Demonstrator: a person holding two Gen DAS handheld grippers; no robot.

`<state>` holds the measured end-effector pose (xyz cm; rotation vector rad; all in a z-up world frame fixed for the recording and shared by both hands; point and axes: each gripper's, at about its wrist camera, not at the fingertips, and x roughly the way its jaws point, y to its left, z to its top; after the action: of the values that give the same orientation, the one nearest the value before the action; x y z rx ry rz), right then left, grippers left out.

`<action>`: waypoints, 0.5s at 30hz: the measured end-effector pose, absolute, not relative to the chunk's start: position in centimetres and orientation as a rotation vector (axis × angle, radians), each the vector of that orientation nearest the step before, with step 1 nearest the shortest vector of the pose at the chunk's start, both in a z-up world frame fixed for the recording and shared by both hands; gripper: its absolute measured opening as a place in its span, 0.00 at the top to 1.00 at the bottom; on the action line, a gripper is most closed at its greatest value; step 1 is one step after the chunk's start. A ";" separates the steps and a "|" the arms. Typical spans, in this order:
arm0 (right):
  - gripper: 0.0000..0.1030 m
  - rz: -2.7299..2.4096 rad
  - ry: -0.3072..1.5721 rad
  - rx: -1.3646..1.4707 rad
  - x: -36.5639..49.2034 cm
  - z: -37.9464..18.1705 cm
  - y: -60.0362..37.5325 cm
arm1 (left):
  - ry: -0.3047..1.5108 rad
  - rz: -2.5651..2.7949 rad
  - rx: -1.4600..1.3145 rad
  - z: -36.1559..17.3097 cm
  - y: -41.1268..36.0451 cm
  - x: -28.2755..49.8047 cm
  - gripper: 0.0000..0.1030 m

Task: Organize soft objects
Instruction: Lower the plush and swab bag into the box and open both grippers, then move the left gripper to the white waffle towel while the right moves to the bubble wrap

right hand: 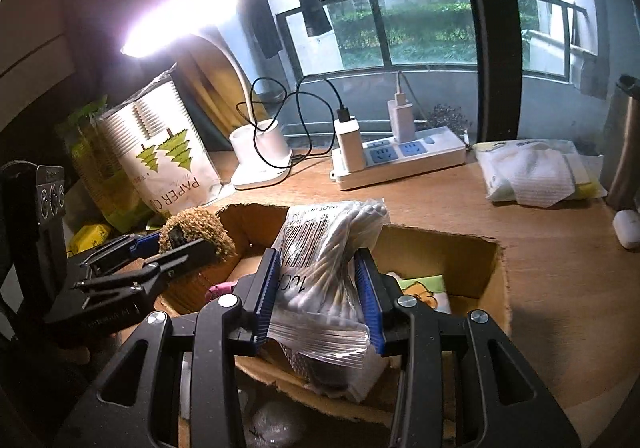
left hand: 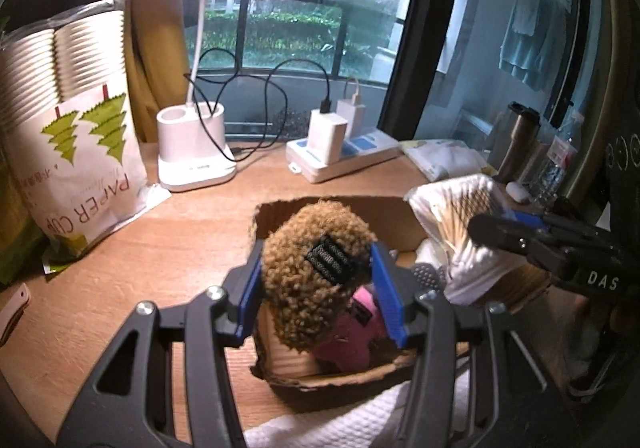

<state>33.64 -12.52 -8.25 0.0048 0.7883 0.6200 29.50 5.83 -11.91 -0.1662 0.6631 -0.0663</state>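
Note:
My left gripper (left hand: 320, 280) is shut on a curly brown plush toy (left hand: 316, 272) with a black patch, held over the open cardboard box (left hand: 340, 378). A pink soft item (left hand: 352, 332) lies in the box below it. My right gripper (right hand: 320, 292) is shut on a clear zip bag of cotton swabs (right hand: 324, 272), also above the cardboard box (right hand: 472, 268). In the left wrist view the swab bag (left hand: 452, 212) and the right gripper (left hand: 520, 236) show at the right. The right wrist view shows the left gripper (right hand: 160, 248) with the plush toy (right hand: 196, 228) at the left.
On the wooden desk (left hand: 160, 240) stand a pack of paper cups (left hand: 76, 152), a white lamp base (left hand: 192, 148) with cables, and a power strip (right hand: 400, 160) with chargers. A pack of white wipes (right hand: 532, 176), a metal flask (right hand: 624, 152) and a small white case (right hand: 626, 228) sit at the right.

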 end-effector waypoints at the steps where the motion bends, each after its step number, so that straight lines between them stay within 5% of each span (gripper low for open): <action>1: 0.61 0.624 0.793 0.007 33.8 -8.4 -12.4 | 0.669 -0.068 -0.161 -12.0 5.7 29.6 0.48; 5: 0.61 0.643 0.811 0.023 34.2 -9.1 -11.8 | 0.685 -0.056 -0.128 -12.2 5.2 29.8 0.46; 9: 0.60 0.661 0.831 0.014 34.5 -9.6 -11.2 | 0.681 -0.032 -0.147 -12.2 5.6 29.8 0.32; 15: 0.46 0.661 0.834 0.018 34.5 -9.6 -11.1 | 0.672 -0.023 -0.170 -12.0 6.2 29.4 0.24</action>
<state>34.49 -11.09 -9.60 0.0180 0.8343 0.6609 29.42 6.25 -12.00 -0.1705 0.6720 -0.0233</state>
